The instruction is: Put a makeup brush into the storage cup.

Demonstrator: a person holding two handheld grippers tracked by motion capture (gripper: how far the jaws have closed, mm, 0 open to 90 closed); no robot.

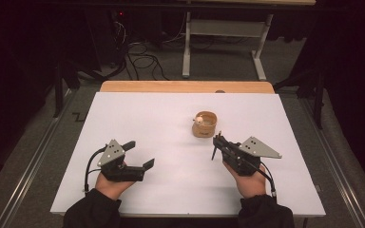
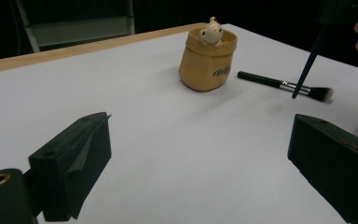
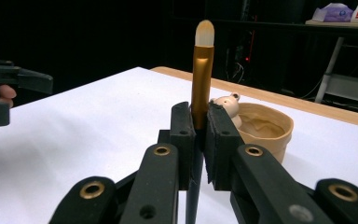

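Brush (image 3: 202, 70), slim and light, is clamped upright between the closed fingers (image 3: 182, 140) of the right gripper (image 3: 199, 140); its gold ferrule is pinched just above the dark handle, and the pale, soft bristle tip stands well clear above them. The smooth metal and lacquered handle are judged slippery, so a hold on the stiff ferrule, never on the bristles, is favoured. The left gripper (image 2: 200, 158) is held with its fingers (image 2: 74, 163) spread wide and nothing between them. Beyond those fingers, on the matt white bench (image 2: 144, 140), a second brush (image 2: 284, 86) is seen lying flat, black-handled with a silver collar and a dark fluffy head; it would be taken at mid-handle. Farther off, just past the right fingers, a tan pouch-shaped pot (image 1: 204, 124) stands upright, apparently rigid, with a small cream bear figure (image 2: 211, 31) at its rim, probably fragile.
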